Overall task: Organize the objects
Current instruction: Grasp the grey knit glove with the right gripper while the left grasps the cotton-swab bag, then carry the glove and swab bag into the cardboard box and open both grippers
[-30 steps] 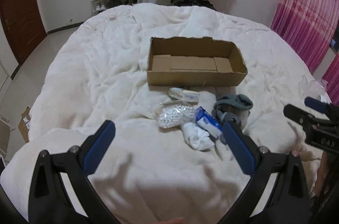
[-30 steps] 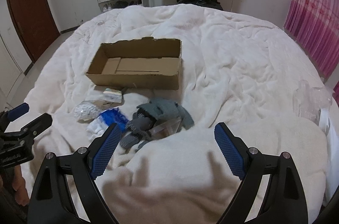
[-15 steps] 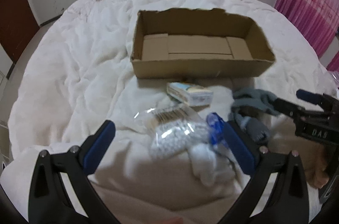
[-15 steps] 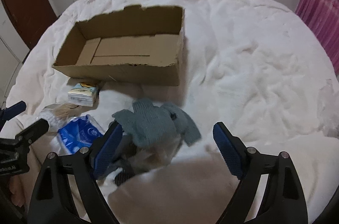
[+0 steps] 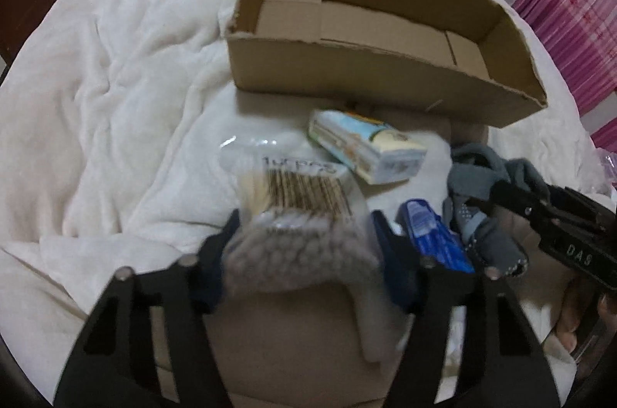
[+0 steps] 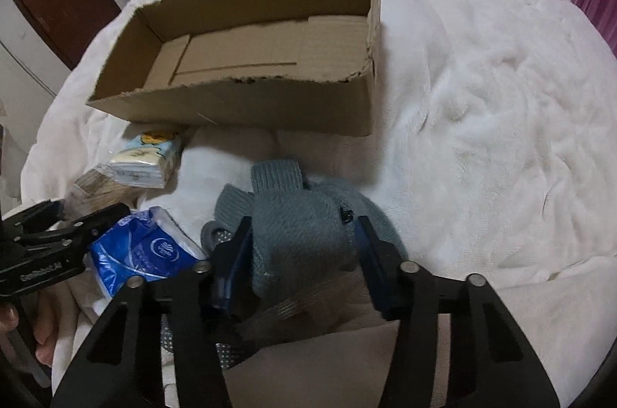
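The clear plastic bag of cotton swabs, its label partly legible, lies between the closing left gripper jaws. The right gripper closes around the grey knitted glove, before the open brown cardboard box.

Left gripper: black frame w/ cut-out slots, silver screws at finger joints, dark blue pads inside.
Right gripper: same build, black arms, round silver screws, blue pads.
Markings: white letters "DAS" on right gripper's body, seen from left wrist cam; white print on left gripper's side, partly blurred.
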Tool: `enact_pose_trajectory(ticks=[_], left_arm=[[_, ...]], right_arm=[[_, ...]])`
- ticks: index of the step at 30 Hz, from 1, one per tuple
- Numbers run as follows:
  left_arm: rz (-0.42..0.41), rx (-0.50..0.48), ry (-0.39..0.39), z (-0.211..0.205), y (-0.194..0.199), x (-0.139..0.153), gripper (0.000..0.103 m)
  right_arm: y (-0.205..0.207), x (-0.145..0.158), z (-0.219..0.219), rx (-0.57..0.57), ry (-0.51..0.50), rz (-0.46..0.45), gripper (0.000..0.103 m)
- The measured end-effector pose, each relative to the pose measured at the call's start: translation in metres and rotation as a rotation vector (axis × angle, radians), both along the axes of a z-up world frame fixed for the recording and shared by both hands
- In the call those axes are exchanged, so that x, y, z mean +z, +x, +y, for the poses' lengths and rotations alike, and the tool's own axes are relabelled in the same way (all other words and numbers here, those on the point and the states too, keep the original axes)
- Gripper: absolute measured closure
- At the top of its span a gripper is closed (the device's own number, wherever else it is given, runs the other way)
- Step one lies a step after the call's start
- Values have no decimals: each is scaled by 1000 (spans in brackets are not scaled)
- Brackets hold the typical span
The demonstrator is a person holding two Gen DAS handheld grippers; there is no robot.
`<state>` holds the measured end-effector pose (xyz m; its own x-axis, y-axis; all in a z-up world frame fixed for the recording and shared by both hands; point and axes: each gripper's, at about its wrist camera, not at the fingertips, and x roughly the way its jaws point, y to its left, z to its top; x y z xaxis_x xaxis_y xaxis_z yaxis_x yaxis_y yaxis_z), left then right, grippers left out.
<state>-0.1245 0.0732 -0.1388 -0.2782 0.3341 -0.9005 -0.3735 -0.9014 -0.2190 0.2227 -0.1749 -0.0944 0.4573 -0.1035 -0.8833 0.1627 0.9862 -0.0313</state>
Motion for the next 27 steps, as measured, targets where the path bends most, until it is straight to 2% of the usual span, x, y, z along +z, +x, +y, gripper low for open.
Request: enact_pose_trajectory(ticks=[4, 9, 18, 20, 22, 27], left_arm=[[11, -22, 48, -3, 10, 10, 48], [54, -33, 106, -11, 26, 30, 49], [180, -76, 192, -21, 22, 104, 49], [246, -84, 178, -19, 18, 121, 49], [302, -102, 184, -13, 15, 133, 49], [342, -125, 192, 9, -20, 130, 49]], right_arm=[[-11, 15, 2, 1, -4, -64, 57], [-27, 39, 10, -1, -17, -133, 57], [-42, 103, 14, 27, 69, -274, 57], [-38, 118, 10, 33, 103, -297, 57], [-28, 129, 7, 32, 92, -313, 56], [3, 138, -3, 19, 43, -331, 56]])
